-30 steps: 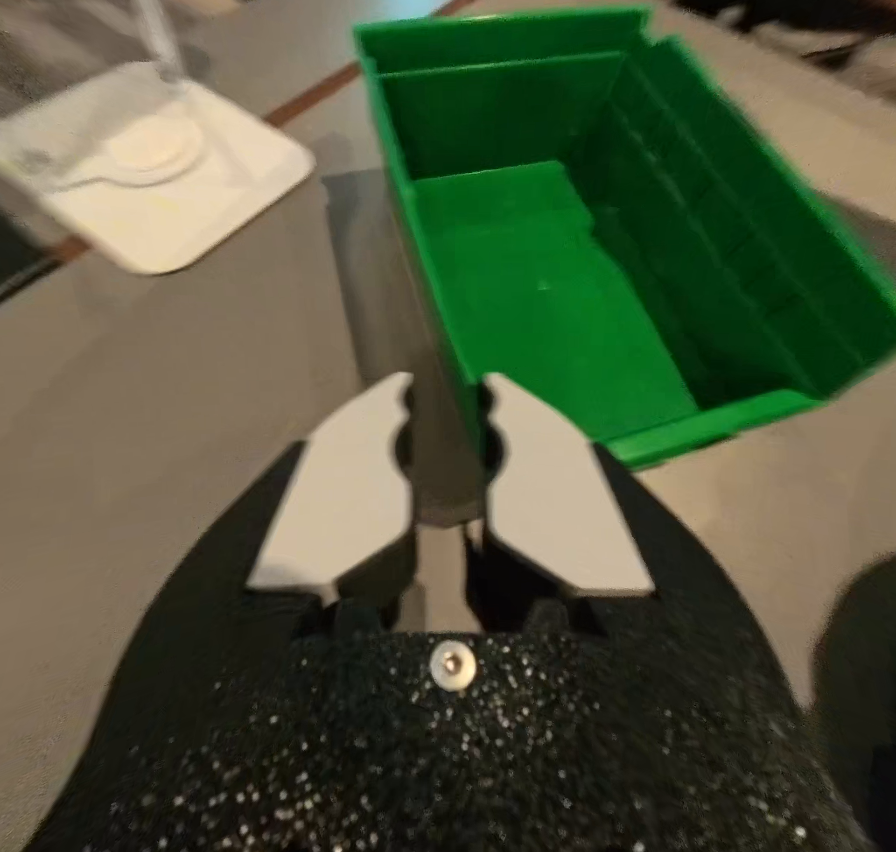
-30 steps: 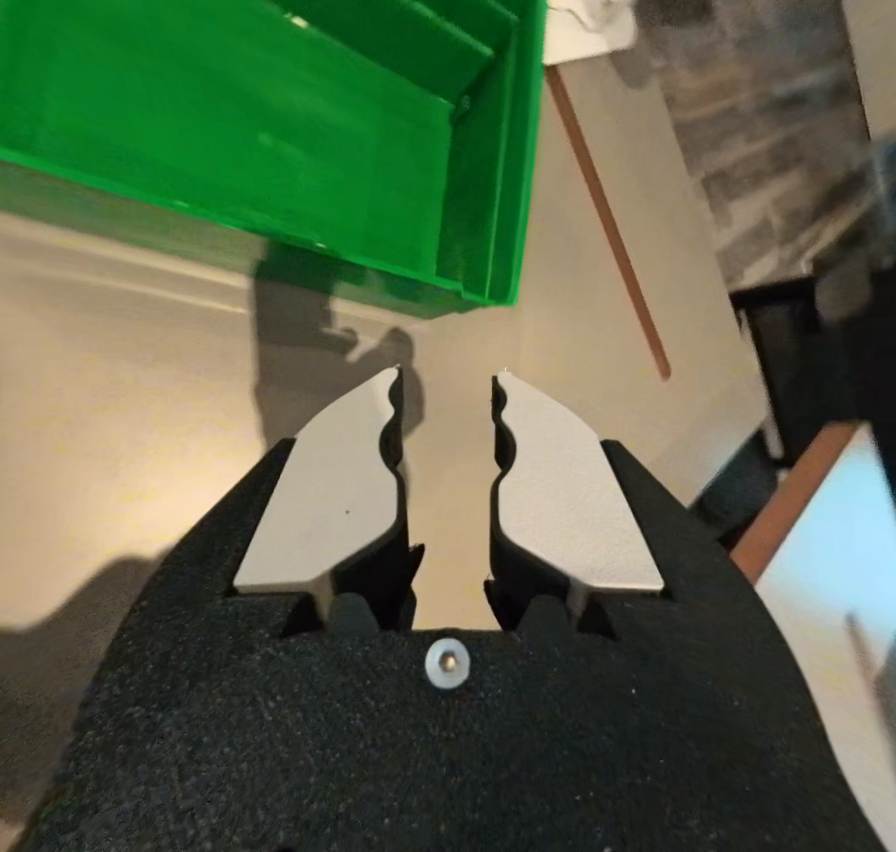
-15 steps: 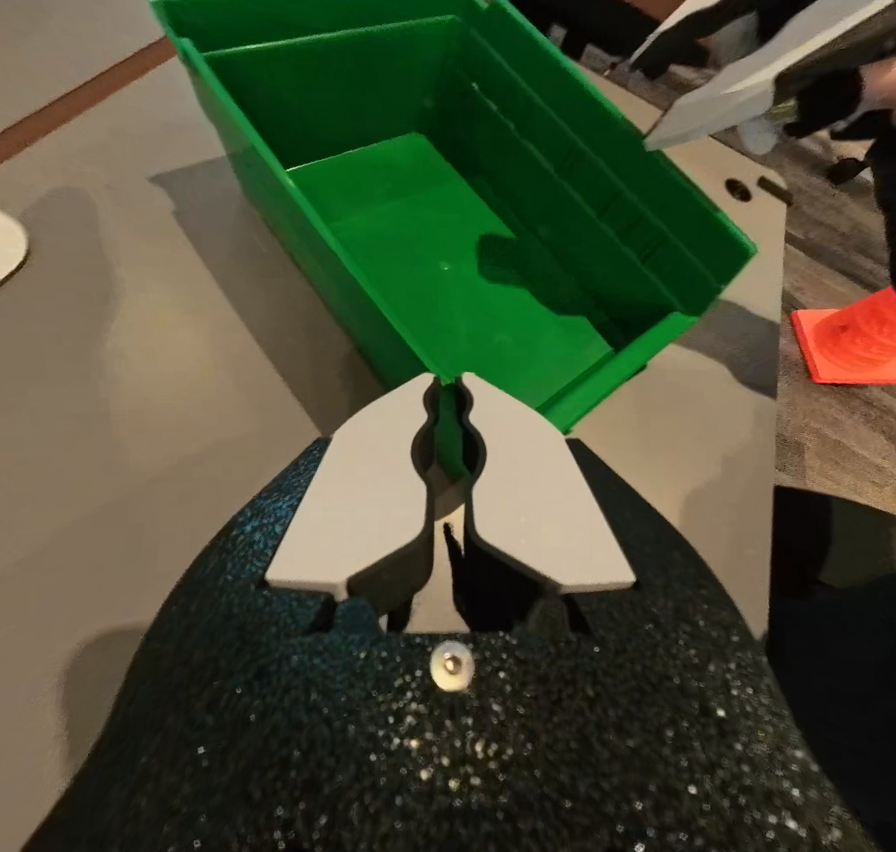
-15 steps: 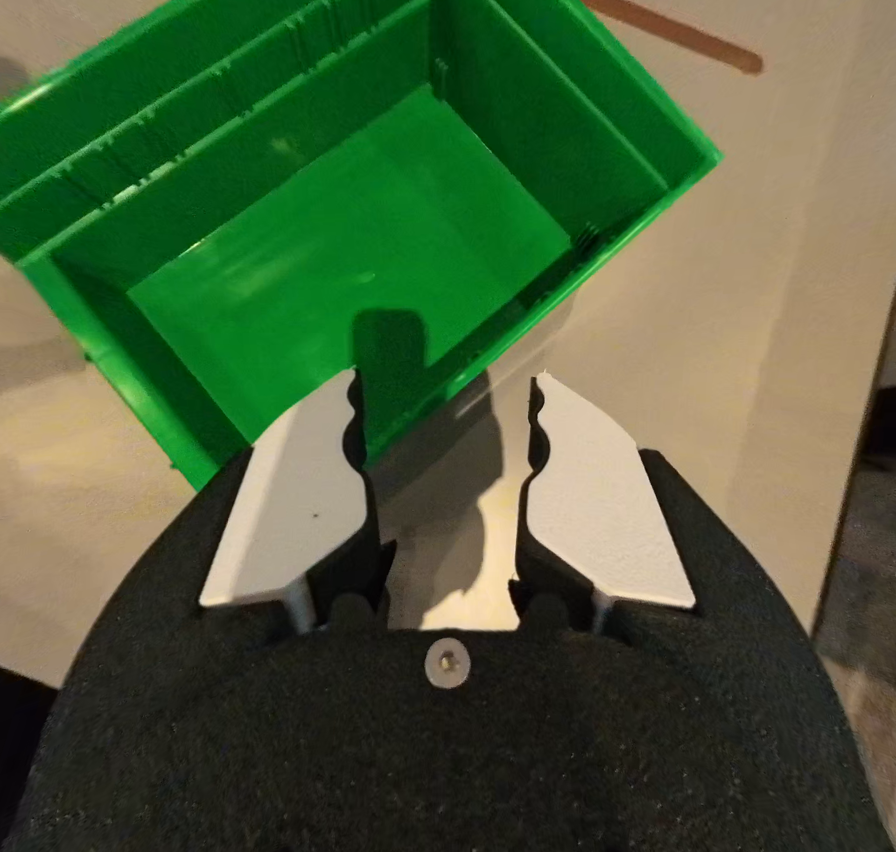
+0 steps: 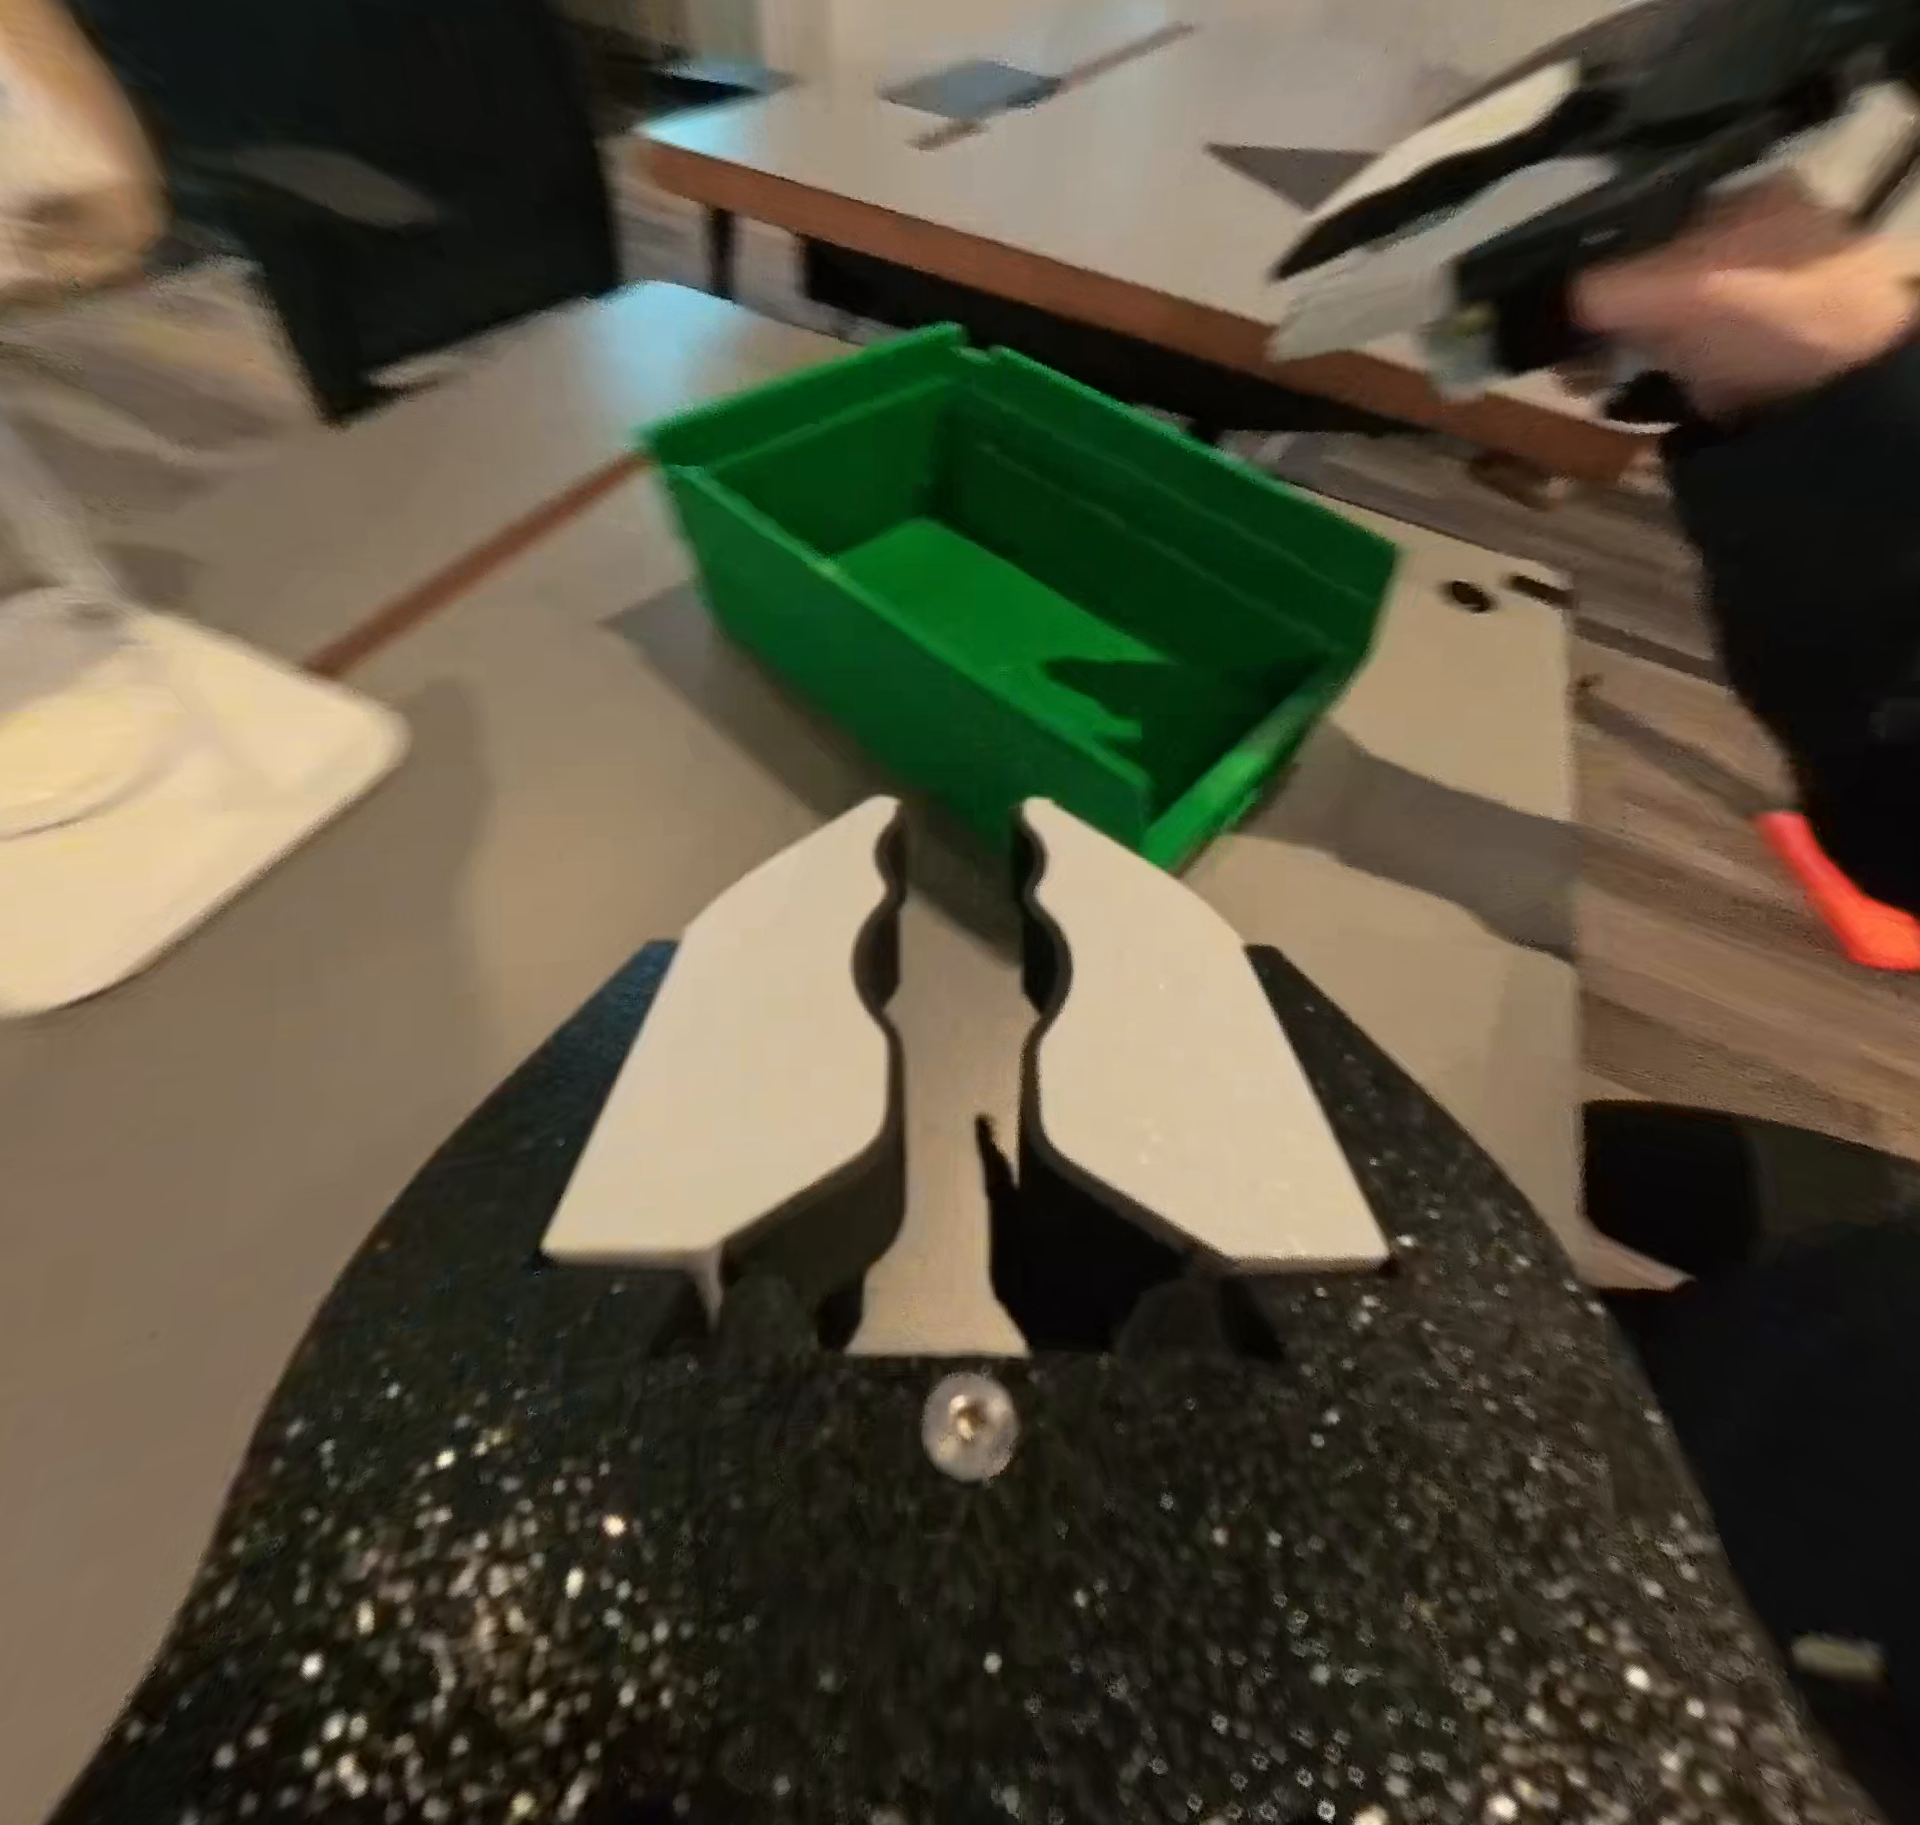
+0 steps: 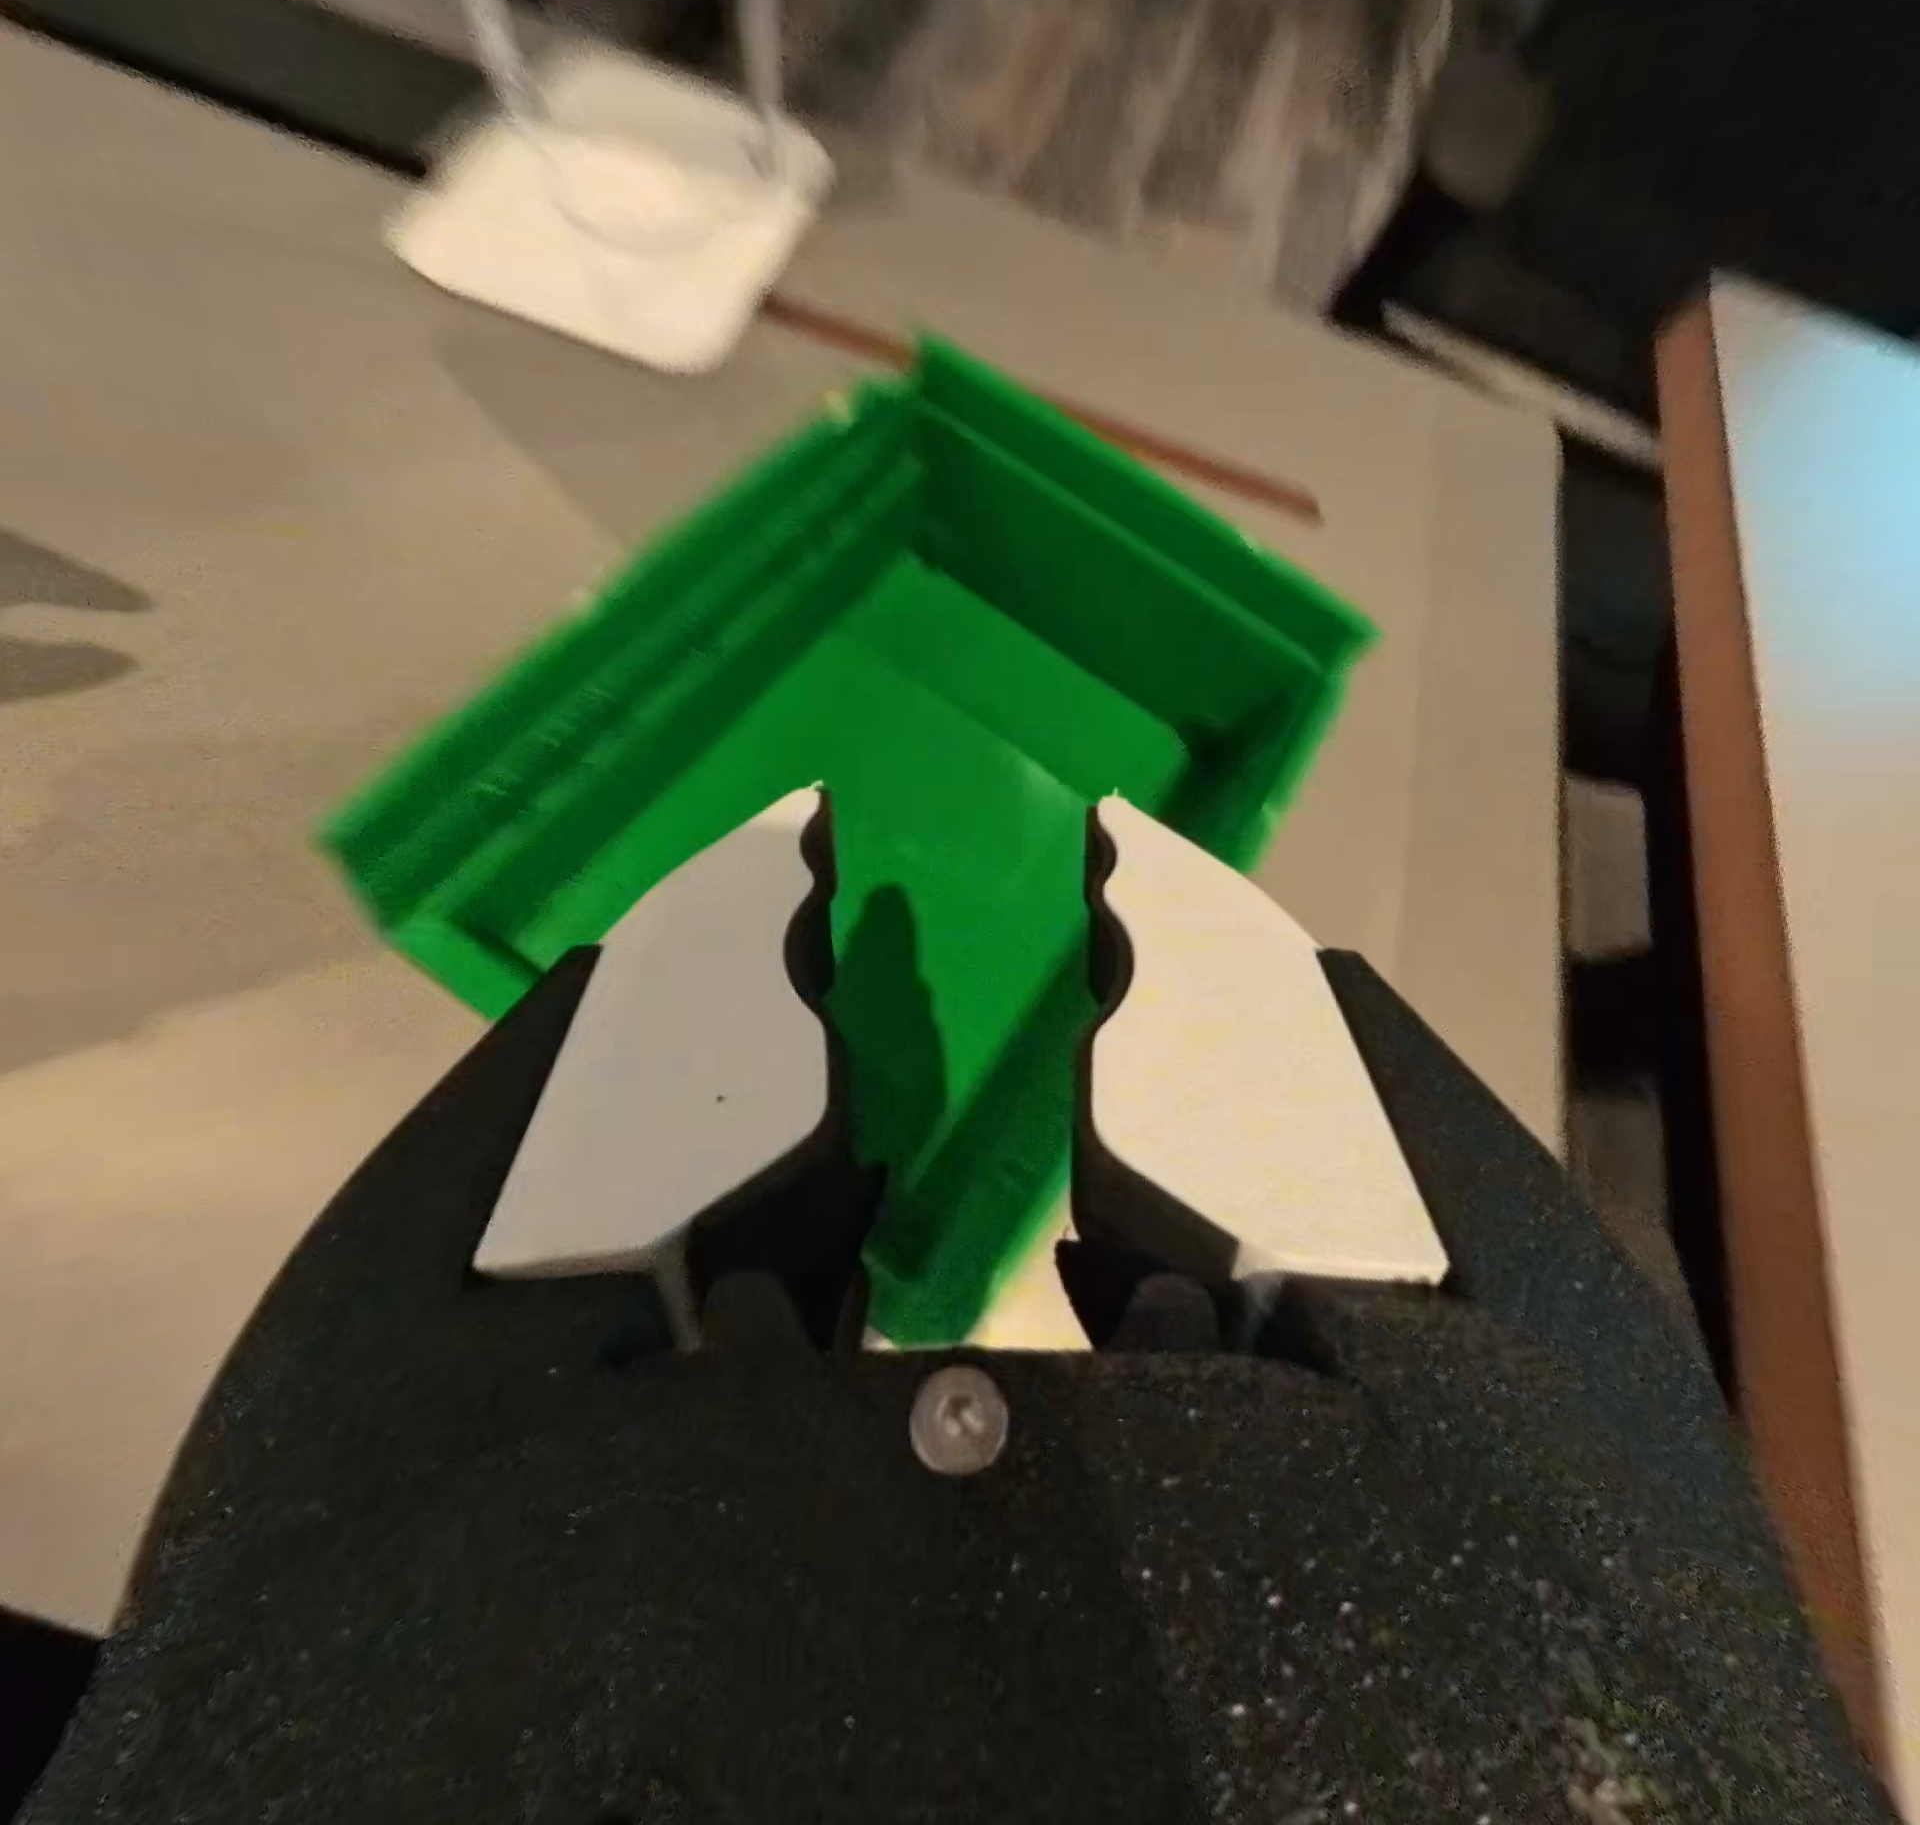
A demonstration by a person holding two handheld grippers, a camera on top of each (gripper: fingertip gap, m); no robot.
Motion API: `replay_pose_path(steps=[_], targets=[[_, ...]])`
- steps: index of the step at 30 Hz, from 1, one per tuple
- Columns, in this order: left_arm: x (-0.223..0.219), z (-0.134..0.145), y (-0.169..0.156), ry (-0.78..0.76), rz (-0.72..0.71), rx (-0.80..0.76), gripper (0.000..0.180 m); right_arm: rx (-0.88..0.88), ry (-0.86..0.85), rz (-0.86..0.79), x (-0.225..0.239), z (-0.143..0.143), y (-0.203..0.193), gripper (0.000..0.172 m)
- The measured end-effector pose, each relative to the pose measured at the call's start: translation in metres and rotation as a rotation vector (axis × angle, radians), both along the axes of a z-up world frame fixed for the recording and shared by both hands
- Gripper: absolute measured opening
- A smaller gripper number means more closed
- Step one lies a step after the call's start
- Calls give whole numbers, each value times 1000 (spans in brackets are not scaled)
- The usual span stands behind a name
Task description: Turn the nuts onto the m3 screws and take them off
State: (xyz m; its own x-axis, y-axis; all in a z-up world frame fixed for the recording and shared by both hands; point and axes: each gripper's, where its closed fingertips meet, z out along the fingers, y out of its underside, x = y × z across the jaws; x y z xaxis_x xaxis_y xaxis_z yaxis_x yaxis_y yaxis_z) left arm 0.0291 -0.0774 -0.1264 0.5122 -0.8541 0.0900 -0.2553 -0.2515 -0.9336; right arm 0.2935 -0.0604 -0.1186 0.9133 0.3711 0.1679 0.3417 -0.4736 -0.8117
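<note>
— Where are the nuts and screws?

— I cannot make any out. The one thing close to the task is the green bin (image 5: 997,622), an open plastic box standing on the grey bench (image 5: 499,819). Its floor looks bare in both views, though the pictures are blurred and small parts could be missed.

— And the left hand-held gripper (image 5: 961,819)?

— It sits low over the bench, just short of the bin's near wall. Its two pale fingers (image 5: 769,1048) stand a narrow way apart with only bench and the bin's shadow showing between them. Nothing is in its grasp.

— The right one?

— The right hand-held gripper (image 6: 956,799) hangs above the bin, looking down into it, with its fingers (image 6: 665,1027) spread wider; the green floor and a corner of the rim show through the gap. It holds nothing. In the left wrist view it appears high at the upper right (image 5: 1351,269), blurred, with a person's hand (image 5: 1745,310) wrapped around it.

— What lies farther out?

— A white square base (image 6: 613,227) with thin upright rods rests on the bench beyond the bin. An orange object (image 5: 1829,902) lies on the wood-patterned floor to the right, and a second table (image 5: 1039,165) with a brown edge stands behind.
</note>
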Motion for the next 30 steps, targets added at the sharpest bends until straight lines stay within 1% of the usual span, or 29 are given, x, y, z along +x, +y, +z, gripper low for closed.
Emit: replay_pose_path(steps=[1, 3, 5, 7, 9, 11, 14, 16, 17, 19, 22, 26, 27, 30], targets=[[-29, 7, -1, 20, 75, 38, 29, 57, 28, 71, -25, 12, -6, 44], [-90, 14, -6, 56, 245, 78, 51, 152, 58, 207, -77, 28, -20, 38], [-151, 13, -15, 85, 425, 67, 70, 218, 76, 347, -132, 33, -33, 33], [-211, 2, -29, 136, 613, 27, 80, 249, 89, 473, -185, 27, -43, 30], [-268, -17, -44, 227, 800, -45, 86, 243, 114, 598, -235, 15, -52, 29], [-307, -41, -59, 284, 911, -146, 88, 233, 144, 684, -277, 0, -56, 27], [-330, -82, -72, 302, 942, -360, 92, 203, 185, 804, -329, -23, -63, 27], [-333, -103, -74, 317, 925, -450, 93, 234, 181, 831, -351, -36, -59, 26], [-332, -110, -74, 321, 910, -477, 92, 261, 171, 833, -359, -42, -55, 26], [-328, -123, -73, 340, 876, -532, 80, 309, 142, 802, -368, -53, -42, 26], [-320, -135, -74, 379, 826, -591, 69, 342, 118, 679, -360, -69, -14, 27], [-323, -136, -73, 472, 814, -578, 55, 280, 114, 506, -327, -94, 20, 26], [-323, -136, -73, 485, 807, -570, 52, 280, 97, 460, -315, -98, 26, 24], [-324, -136, -71, 527, 763, -545, 51, 341, 47, 350, -282, -97, 40, 12]])
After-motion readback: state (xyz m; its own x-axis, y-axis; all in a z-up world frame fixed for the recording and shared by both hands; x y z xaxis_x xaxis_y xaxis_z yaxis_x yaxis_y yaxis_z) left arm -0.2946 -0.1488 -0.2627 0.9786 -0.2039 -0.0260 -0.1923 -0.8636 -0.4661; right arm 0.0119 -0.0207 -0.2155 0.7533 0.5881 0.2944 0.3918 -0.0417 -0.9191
